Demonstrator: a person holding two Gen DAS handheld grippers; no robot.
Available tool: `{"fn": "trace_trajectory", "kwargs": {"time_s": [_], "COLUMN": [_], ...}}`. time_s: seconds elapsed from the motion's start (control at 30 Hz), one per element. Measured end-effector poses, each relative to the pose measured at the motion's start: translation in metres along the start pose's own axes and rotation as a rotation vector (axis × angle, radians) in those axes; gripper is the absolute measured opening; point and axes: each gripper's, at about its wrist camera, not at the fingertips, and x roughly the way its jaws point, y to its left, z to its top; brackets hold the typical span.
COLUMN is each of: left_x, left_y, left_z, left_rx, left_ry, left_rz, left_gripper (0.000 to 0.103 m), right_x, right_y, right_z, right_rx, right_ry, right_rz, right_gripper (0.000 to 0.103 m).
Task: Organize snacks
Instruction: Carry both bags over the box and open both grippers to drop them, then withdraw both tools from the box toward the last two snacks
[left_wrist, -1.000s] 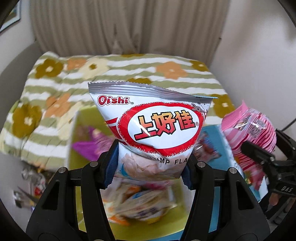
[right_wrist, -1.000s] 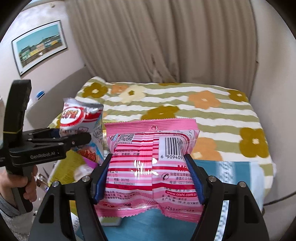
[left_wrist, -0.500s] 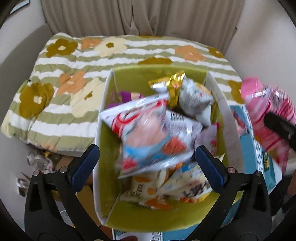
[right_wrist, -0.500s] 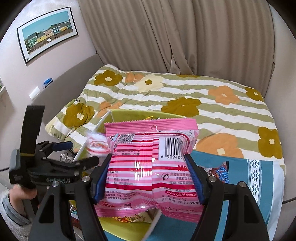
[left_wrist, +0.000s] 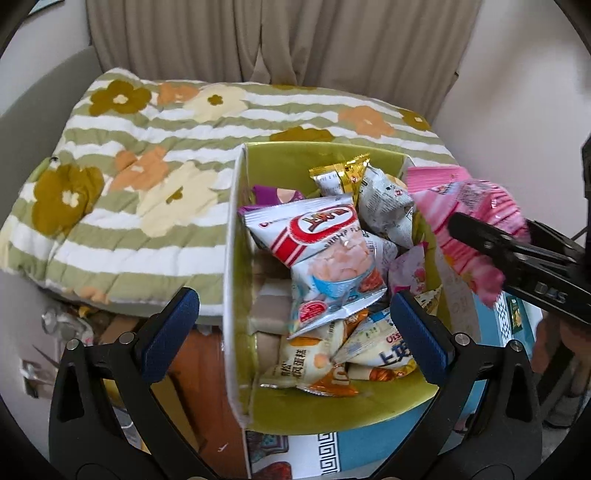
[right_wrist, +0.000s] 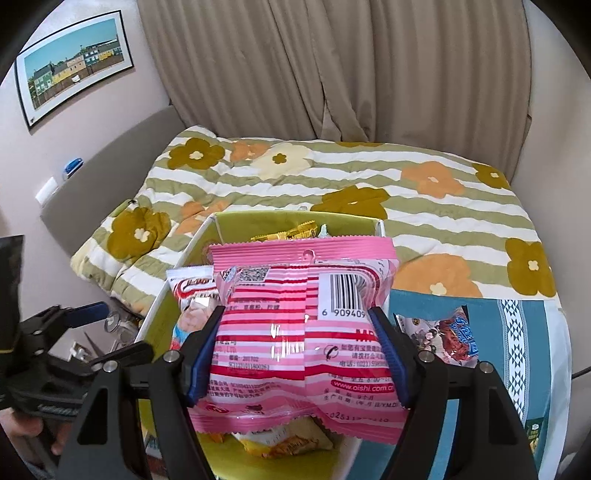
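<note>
**A:** Where is the pink snack bag (right_wrist: 306, 332), and how will it handle?

**B:** It hangs in the right gripper (right_wrist: 299, 350), its jaws closed on the bag's two side edges, above the right side of the green box (left_wrist: 236, 258). Judging by the puffed, glossy film, it is light, soft and slippery, with brittle contents; a hold on the pinched sides, or on the crimped top seam, seems safest, and hard squeezing risks crushing or bursting it.

**A:** And the left gripper (left_wrist: 291, 325)?

**B:** Its jaws stand wide and hold nothing, poised over the box's near end. The white shrimp-chip bag (left_wrist: 325, 254) lies loose on top of the pile inside.

**A:** What stands in the way?

**B:** The box is nearly full: a gold packet (left_wrist: 341, 173) and a grey packet (left_wrist: 384, 206) crowd the far end, so the pink bag probably must rest on top. Another snack packet (right_wrist: 439, 336) lies outside on the blue cloth (right_wrist: 517, 332), near the floral quilt (right_wrist: 332, 184) of the bed.
</note>
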Motion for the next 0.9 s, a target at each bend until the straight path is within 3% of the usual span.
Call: {"fn": "trace_trajectory", "kwargs": {"time_s": [0.1,0.17,0.53,0.9], "left_x": [0.002,0.005,0.001,-0.065], "left_y": [0.008,0.011,0.012,-0.032], "left_z": [-0.001,-0.003,-0.013,-0.021], "left_rx": [0.008,0.016,0.038,0.043], "left_ry": [0.007,0.016,0.020,-0.137], "left_rz": [-0.004,-0.009,-0.017,0.074], "left_gripper": [0.102,0.102,0.102,0.102], "right_x": [0.011,0.016,-0.003,-0.076], "right_y": [0.007,0.010,0.012,0.005], "right_z": [0.000,-0.001,-0.025,-0.022], "right_rx": [0.010,0.014,0.048,0.039], "right_ry": [-0.004,-0.017,-0.038,-0.165], "right_rz": [-0.034,-0.049,-0.062,-0.090], "right_gripper": [0.077,0.102,0.103,0.103]}}
